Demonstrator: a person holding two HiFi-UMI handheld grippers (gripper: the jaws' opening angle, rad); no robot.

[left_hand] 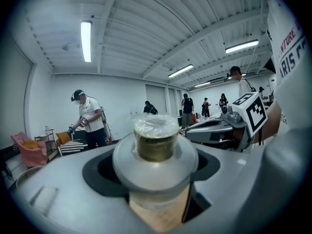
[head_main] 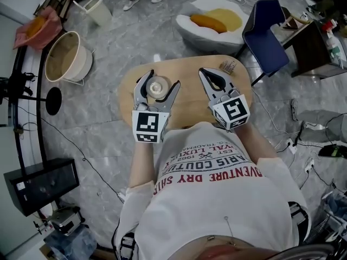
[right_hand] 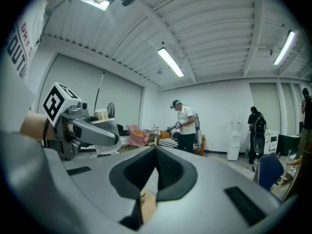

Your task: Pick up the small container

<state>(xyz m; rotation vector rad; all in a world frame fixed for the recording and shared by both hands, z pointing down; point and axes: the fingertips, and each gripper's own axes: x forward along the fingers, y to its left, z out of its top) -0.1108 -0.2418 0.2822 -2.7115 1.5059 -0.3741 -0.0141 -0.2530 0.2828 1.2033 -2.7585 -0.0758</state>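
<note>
Open lab hall: ribbed ceiling (left_hand: 146,28), tube lights (left_hand: 86,41), several ppl (left_hand: 92,123) w/ handheld rigs.

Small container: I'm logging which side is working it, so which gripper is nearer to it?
Left. The left gripper has the small container clamped between its jaws. The right gripper sits apart to the container's right, shut and empty.
</note>
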